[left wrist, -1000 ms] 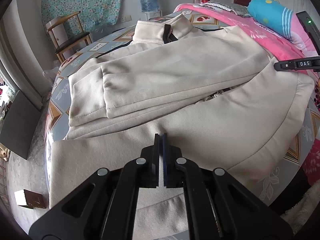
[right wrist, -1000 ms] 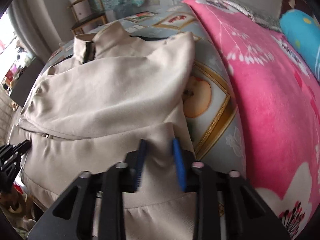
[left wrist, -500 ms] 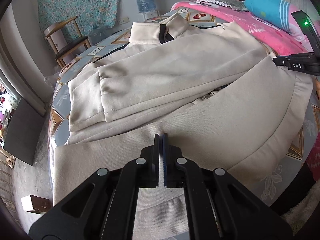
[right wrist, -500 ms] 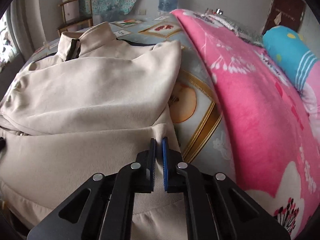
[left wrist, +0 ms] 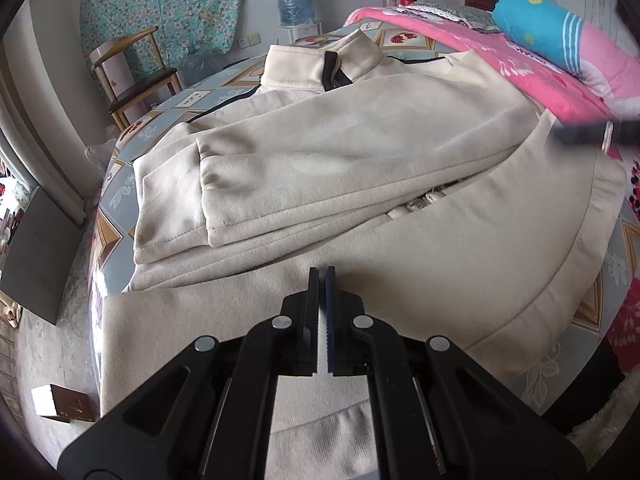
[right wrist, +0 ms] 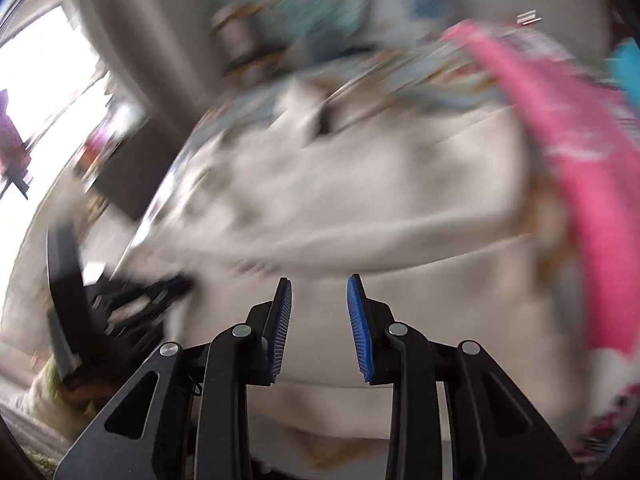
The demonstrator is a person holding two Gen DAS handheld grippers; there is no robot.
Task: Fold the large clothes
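Note:
A beige zip jacket (left wrist: 360, 152) lies spread on the bed, collar (left wrist: 320, 64) at the far end and both sleeves folded across the chest. My left gripper (left wrist: 320, 276) is shut just over the near hem; I cannot make out a fold between its pads. The right wrist view is smeared by motion. There my right gripper (right wrist: 319, 284) is above the jacket (right wrist: 360, 200) with its jaws opening and nothing between the blue pads. In the left wrist view the right gripper (left wrist: 592, 134) is a dark blur at the jacket's right edge.
A pink blanket (left wrist: 520, 68) and a blue pillow (left wrist: 536, 20) lie along the bed's right side. A wooden chair (left wrist: 136, 76) and a water bottle (left wrist: 293, 0) stand beyond the bed. On the floor at left are a grey board (left wrist: 36, 256) and a small box (left wrist: 60, 402).
My right gripper, shut at the jacket's right edge half a second ago, has opened and swung away, blurring its view. The left gripper and the jacket have stayed put.

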